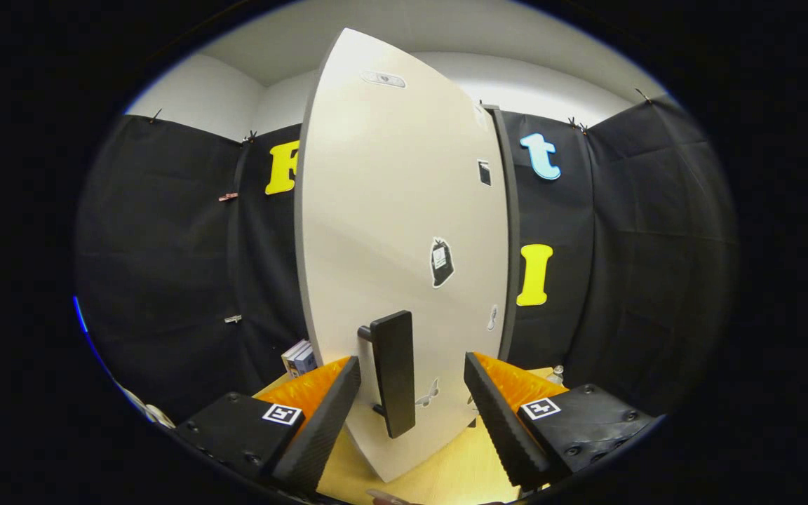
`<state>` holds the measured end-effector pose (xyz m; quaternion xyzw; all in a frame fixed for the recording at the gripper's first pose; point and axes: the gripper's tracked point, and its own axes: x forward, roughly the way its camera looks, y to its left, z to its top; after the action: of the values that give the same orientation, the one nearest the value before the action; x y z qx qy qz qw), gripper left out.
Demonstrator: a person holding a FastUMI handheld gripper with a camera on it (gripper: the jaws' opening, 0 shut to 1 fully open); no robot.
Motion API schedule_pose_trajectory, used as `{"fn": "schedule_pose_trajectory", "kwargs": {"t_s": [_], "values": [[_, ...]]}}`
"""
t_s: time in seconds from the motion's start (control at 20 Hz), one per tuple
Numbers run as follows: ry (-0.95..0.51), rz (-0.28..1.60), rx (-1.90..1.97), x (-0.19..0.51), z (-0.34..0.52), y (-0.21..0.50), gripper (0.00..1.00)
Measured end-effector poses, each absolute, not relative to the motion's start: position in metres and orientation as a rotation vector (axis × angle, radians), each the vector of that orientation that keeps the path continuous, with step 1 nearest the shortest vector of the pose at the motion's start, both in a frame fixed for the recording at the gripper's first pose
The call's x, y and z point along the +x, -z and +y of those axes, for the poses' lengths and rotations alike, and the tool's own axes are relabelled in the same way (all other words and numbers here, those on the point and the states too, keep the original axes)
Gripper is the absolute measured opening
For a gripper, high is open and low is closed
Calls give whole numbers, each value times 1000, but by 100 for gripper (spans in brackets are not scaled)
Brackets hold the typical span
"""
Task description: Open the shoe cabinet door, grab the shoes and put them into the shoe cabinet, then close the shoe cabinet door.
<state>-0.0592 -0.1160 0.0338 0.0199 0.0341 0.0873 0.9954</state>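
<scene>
The shoe cabinet's pale door (390,210) stands tall right ahead of me, swung at an angle, with a few stickers on its face. Its dark upright bar handle (393,372) sits low on the door, between my fingers and nearer the left one. My gripper (412,393) is open; neither finger presses on the handle. A dark edge of the cabinet body (509,231) runs along the door's right side. The inside of the cabinet is hidden behind the door.
The cabinet stands on a light wooden tabletop (439,470). A small box (300,358) lies at the door's lower left, and a small bottle-like thing (555,374) sits beyond the right finger. Black cloth walls close in all around.
</scene>
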Motion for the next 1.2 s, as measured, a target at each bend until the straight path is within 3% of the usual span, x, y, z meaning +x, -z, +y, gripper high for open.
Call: {"fn": "schedule_pose_trajectory", "kwargs": {"t_s": [1.2], "values": [[-170, 52, -8, -48, -60, -33, 97]]}}
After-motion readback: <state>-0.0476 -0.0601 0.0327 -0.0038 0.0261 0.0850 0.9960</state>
